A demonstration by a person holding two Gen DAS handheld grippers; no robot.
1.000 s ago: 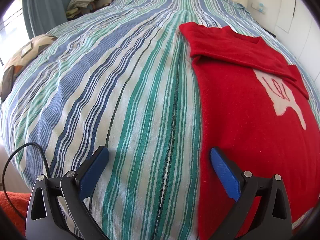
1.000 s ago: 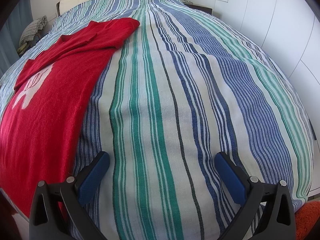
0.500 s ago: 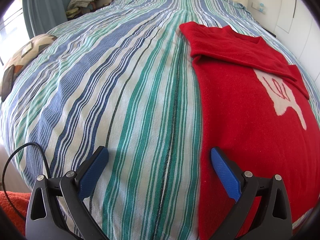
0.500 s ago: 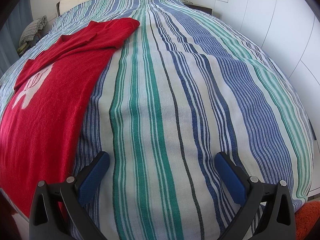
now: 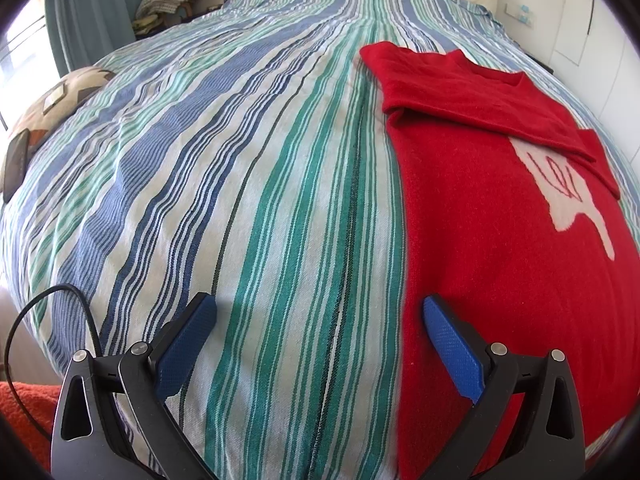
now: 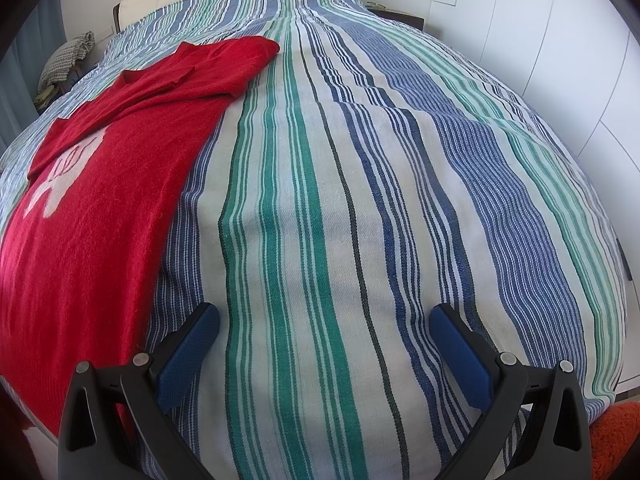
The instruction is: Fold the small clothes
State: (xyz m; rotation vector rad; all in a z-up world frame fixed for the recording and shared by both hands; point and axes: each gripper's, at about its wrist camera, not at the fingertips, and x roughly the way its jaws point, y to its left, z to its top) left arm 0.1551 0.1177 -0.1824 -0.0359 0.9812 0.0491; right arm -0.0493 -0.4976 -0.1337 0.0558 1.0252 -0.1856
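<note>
A red sweater (image 5: 500,216) with a white motif lies flat on the striped bed, its sleeves folded across the chest near the collar. In the left wrist view it fills the right side. My left gripper (image 5: 320,312) is open and empty above the bed's near edge, its right finger over the sweater's left hem. In the right wrist view the sweater (image 6: 92,208) lies at the left. My right gripper (image 6: 325,318) is open and empty over bare bedspread, just right of the sweater's edge.
The bedspread (image 5: 240,160) has blue, green and white stripes. A patterned cushion (image 5: 60,100) and a dark phone (image 5: 16,164) lie at the bed's left edge. White wardrobe doors (image 6: 580,60) stand to the right. An orange rug (image 6: 616,440) is on the floor.
</note>
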